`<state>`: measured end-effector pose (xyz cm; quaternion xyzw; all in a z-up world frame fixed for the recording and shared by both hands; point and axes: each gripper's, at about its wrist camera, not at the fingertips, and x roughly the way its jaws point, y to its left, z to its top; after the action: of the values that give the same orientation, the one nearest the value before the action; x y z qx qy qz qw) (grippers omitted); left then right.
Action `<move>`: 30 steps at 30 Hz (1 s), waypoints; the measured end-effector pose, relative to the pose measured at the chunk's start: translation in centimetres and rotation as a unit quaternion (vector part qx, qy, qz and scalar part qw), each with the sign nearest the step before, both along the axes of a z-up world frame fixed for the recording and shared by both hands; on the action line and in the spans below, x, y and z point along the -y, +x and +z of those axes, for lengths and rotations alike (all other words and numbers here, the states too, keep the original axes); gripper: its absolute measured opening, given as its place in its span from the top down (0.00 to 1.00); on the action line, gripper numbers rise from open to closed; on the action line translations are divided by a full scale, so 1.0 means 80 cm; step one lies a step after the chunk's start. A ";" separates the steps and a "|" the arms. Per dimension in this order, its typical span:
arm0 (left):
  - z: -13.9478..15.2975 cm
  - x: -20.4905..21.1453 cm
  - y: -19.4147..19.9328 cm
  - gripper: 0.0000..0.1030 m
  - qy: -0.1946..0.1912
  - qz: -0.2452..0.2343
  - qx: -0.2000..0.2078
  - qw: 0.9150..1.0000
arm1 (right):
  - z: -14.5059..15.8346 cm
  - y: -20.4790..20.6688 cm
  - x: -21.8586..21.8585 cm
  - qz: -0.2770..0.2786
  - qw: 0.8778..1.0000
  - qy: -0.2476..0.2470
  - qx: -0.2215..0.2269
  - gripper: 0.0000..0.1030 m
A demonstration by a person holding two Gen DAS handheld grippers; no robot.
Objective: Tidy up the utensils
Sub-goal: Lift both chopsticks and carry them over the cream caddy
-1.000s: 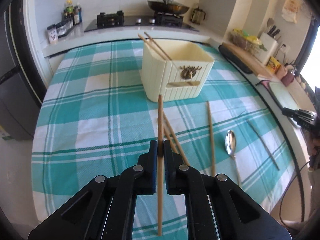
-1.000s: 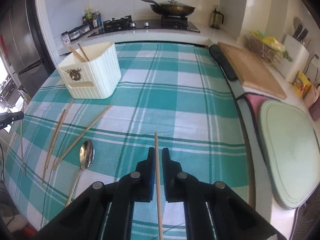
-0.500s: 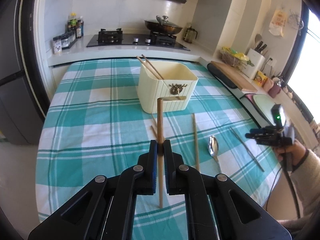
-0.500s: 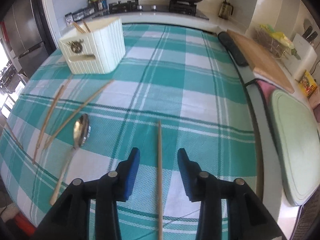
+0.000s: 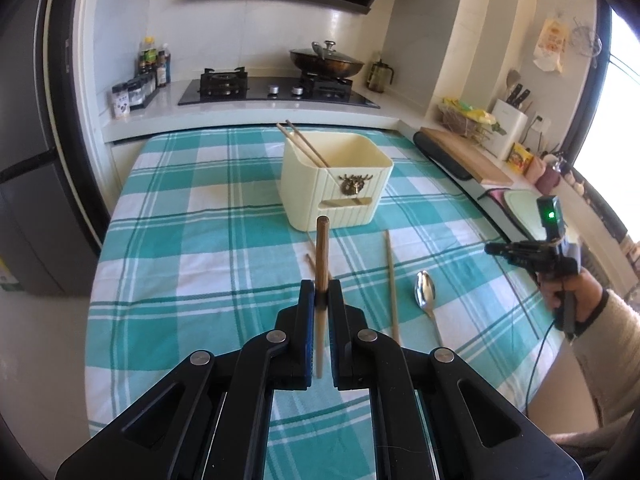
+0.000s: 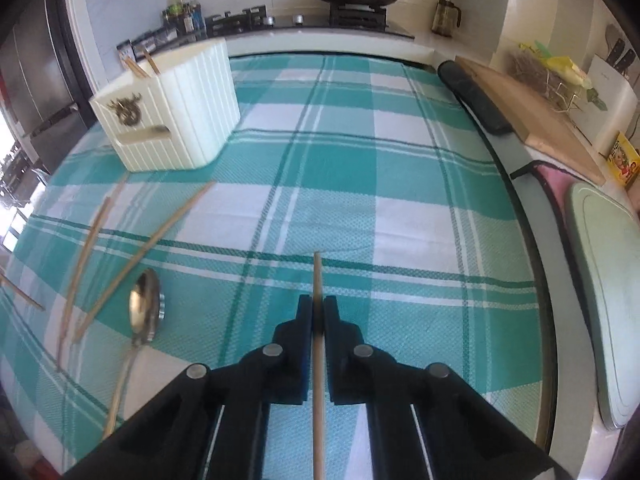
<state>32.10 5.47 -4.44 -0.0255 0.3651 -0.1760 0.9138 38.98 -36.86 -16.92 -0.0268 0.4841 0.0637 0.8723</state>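
Both tongs pinching 1 chopstick each
Left tongs (image 5: 321, 300) clamp a dark chopstick (image 5: 321, 256) — tip up; right tongs (image 6: 317, 314) just closed on a pale chopstick (image 6: 318, 280) over the tabletop (image 6: 400, 216).

No legible text anywhere. Printing on the yellow packet (image 6: 623, 159) at the counter's right edge — too blurred to read. Labels on the bottles (image 5: 154, 62) and jars (image 5: 121, 101) at the counter's back left corner — too small to make out. Paper (image 5: 551, 45) hanging on the right wall: marks only, nothing readable. Emblem (image 5: 354, 183) on the cream holder (image 5: 316, 196): an ornament, no lettering. No numbers, brands or signs to be told.
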 end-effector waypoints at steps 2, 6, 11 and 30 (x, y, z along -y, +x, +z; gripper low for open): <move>0.007 0.002 -0.002 0.95 -0.002 -0.005 0.007 1.000 | 0.034 -0.020 0.001 0.006 0.999 0.016 0.029 0.94; 0.028 0.007 0.001 0.95 -0.009 -0.020 0.021 1.000 | 0.099 -0.058 0.001 0.018 0.995 0.038 0.088 0.94; 0.048 0.008 0.016 0.95 -0.013 -0.021 0.033 0.999 | 0.155 -0.063 -0.006 0.028 0.989 0.064 0.130 0.94; 0.051 -0.004 0.037 0.95 -0.013 -0.007 0.029 0.999 | 0.198 -0.024 -0.039 0.051 0.988 0.125 0.071 0.94</move>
<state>35.09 5.78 -0.34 -0.0297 0.3360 -0.1877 0.9225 37.05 -33.73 -1.11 0.0529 0.4072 0.1661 0.8965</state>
